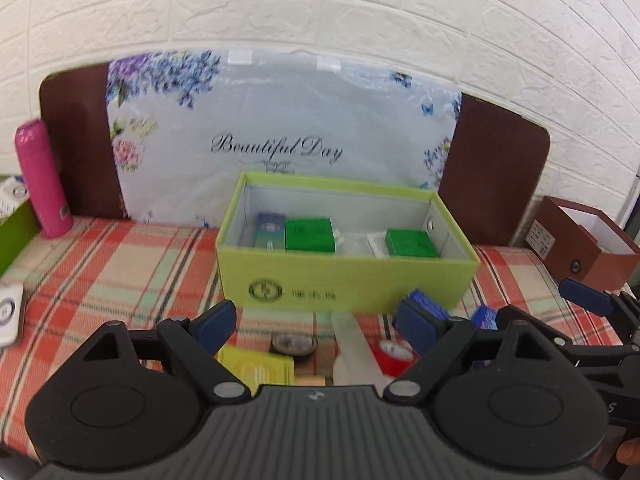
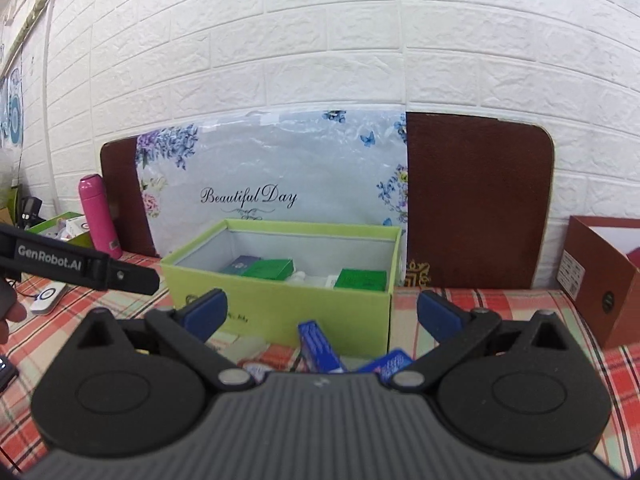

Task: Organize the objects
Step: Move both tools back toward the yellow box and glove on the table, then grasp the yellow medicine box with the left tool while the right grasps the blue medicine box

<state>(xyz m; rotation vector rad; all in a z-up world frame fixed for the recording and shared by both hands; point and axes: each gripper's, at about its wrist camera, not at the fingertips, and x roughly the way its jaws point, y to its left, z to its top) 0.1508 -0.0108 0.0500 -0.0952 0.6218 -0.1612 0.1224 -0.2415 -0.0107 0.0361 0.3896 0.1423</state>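
A lime-green open box (image 1: 348,280) (image 2: 280,312) stands on the plaid cloth, holding two green cartons (image 1: 310,234) (image 2: 362,280) and a purple-blue carton (image 1: 270,228). My left gripper (image 1: 316,326) hangs open in front of the box, with nothing between its fingers. Below it lie a yellow packet (image 1: 260,366), a round tin (image 1: 294,344), a clear tube (image 1: 354,344), a red tape roll (image 1: 394,354) and two blue cartons (image 1: 430,304) (image 2: 318,344). My right gripper (image 2: 320,314) is open and empty, just right of the left one, above the blue cartons.
A pink bottle (image 1: 42,180) (image 2: 98,216) stands at the back left beside another green box (image 1: 12,236). A red-brown box (image 1: 580,244) (image 2: 600,276) sits at the right. A floral bag (image 1: 280,136) leans on a brown board against the brick wall. A white device (image 2: 48,298) lies left.
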